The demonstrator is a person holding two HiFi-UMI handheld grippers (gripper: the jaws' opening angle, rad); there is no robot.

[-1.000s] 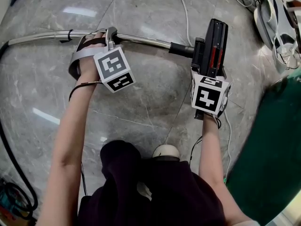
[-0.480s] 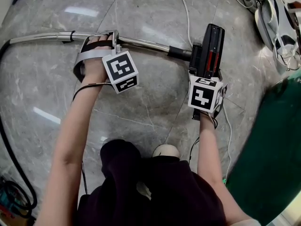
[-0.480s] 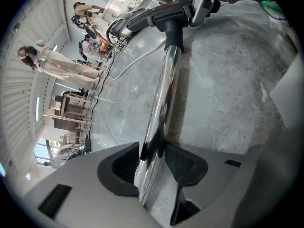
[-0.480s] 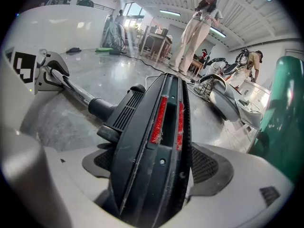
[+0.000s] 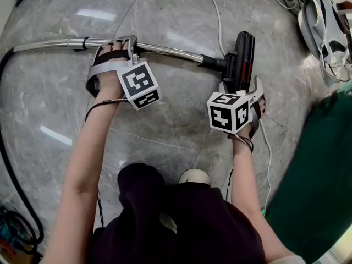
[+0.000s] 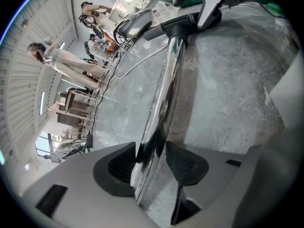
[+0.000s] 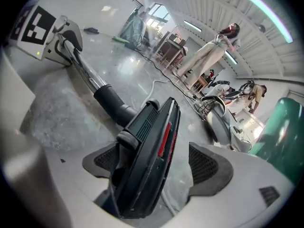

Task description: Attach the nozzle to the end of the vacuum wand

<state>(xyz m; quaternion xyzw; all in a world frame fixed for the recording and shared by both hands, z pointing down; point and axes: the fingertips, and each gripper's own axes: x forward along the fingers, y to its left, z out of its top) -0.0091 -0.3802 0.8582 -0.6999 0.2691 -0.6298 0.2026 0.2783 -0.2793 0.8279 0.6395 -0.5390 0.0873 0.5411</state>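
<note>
Left gripper (image 6: 151, 158): jaws sit on either side of the vacuum wand (image 5: 165, 49), with both pads against its chrome tube. They have just been easing apart slightly, the tube between them.
Right gripper (image 7: 159, 163): jaws are spread wide around the nozzle (image 7: 152, 146). It leans on the pad at the view's left, and a gap shows at the other pad.
Nozzle: black with a red strip, tilted, its neck joined to the black collar (image 5: 212, 63) at the wand's end.
Wand: stretches over the grey marble floor (image 5: 165, 125), from one gripper to the other.
Nearby: a white cable (image 5: 215, 10) lies beyond the nozzle.
</note>
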